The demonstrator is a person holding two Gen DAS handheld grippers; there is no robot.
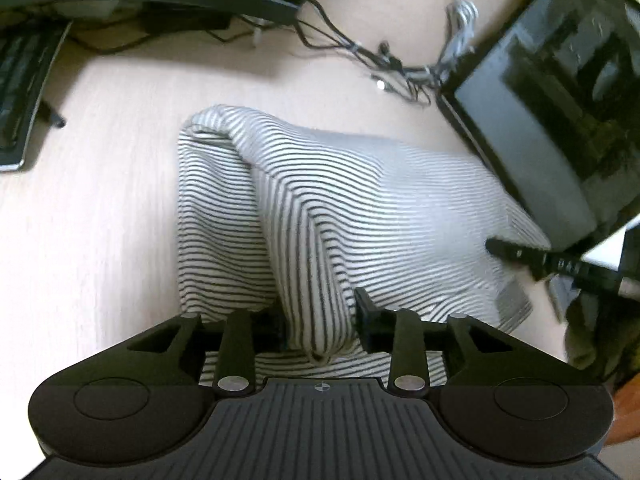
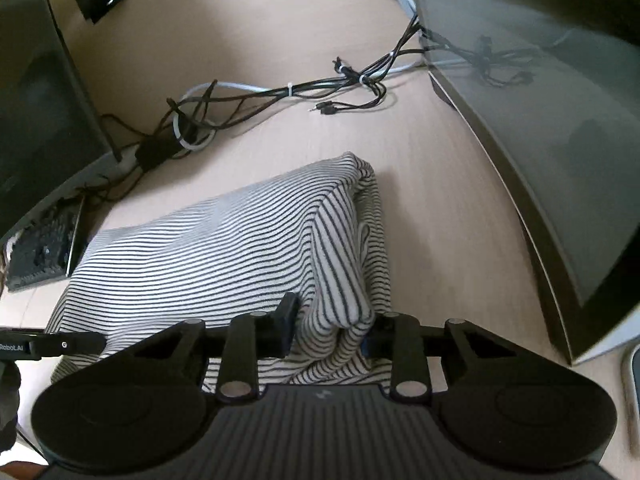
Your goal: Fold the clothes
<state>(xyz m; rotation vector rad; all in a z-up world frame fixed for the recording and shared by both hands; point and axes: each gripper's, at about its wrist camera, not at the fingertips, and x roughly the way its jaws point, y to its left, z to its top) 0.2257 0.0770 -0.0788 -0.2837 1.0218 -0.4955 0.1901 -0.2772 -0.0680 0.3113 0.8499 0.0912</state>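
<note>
Left gripper [image 1: 320,320] and right gripper [image 2: 332,332] each pinch a striped garment [image 1: 360,208] fold (audio plug [image 2: 326,111] only in right view).

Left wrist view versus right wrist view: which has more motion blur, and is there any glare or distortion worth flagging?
Left wrist view: the monitor and the far part of the striped garment are smeared, while the left gripper stays sharp. Right wrist view: crisper, stripes and cables well defined; the screen mirrors the cables. Both views: fisheye bending at the edges, soft even light.
</note>
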